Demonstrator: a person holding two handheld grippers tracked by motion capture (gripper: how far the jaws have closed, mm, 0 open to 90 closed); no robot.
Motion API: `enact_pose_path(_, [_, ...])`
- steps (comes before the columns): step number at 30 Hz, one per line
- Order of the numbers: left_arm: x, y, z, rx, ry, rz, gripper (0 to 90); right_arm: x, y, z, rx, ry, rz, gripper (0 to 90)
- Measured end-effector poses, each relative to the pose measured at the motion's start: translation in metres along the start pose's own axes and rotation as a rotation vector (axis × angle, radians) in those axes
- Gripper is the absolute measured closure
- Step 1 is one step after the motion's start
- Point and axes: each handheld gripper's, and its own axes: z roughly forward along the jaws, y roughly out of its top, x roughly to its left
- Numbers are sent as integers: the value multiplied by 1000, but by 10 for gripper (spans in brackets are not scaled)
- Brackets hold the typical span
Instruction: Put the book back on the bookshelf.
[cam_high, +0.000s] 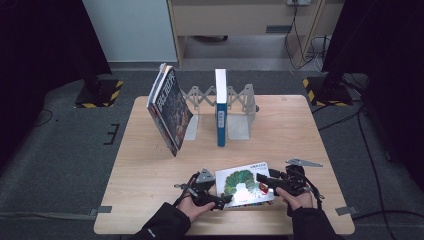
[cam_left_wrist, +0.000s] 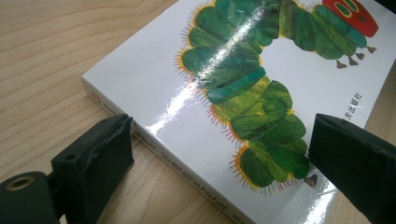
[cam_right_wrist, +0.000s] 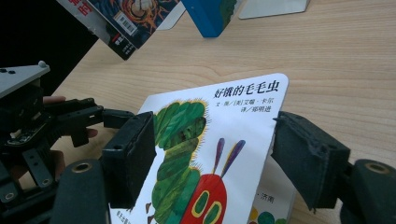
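A white picture book with a green caterpillar (cam_high: 242, 186) lies flat near the table's front edge. My left gripper (cam_high: 223, 201) is at its near-left corner, open; in the left gripper view the book (cam_left_wrist: 233, 70) lies between the jaws, one jaw beside the spine and the other over the cover, around the gripper's middle (cam_left_wrist: 219, 140). My right gripper (cam_high: 264, 181) reaches in from the book's right side, open. In the right gripper view the cover (cam_right_wrist: 210, 121) looks slightly raised between the wide jaws (cam_right_wrist: 212, 140), with a page showing beneath. The left gripper (cam_right_wrist: 70, 121) appears beyond.
At the back of the wooden table (cam_high: 150, 165) stands a folding metal book rack (cam_high: 240, 117). A blue-spined book (cam_high: 220, 107) stands upright in it. Dark-covered books (cam_high: 169, 110) lean to the left of the rack. Black stands flank the table on the floor.
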Motion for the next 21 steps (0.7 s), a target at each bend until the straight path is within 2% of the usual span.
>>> enact_pose_path(5, [-1,0,0,2,0,4,46,1,-1,2,25,-26,-27,289])
enact_pose_path(10, [0,0,0,3,-2,4,42,1,-1,1,21,-18,-8,294])
enact_pose_path(13, [0,0,0,3,-3,3,41,1,-1,0,13,-8,21,298])
enact_pose_path(18, [0,0,0,4,-6,3,40,2,-1,-1,15,-10,18,298])
enact_pose_path(21, [0,0,0,5,-6,4,38,1,-1,-2,20,-3,37,297])
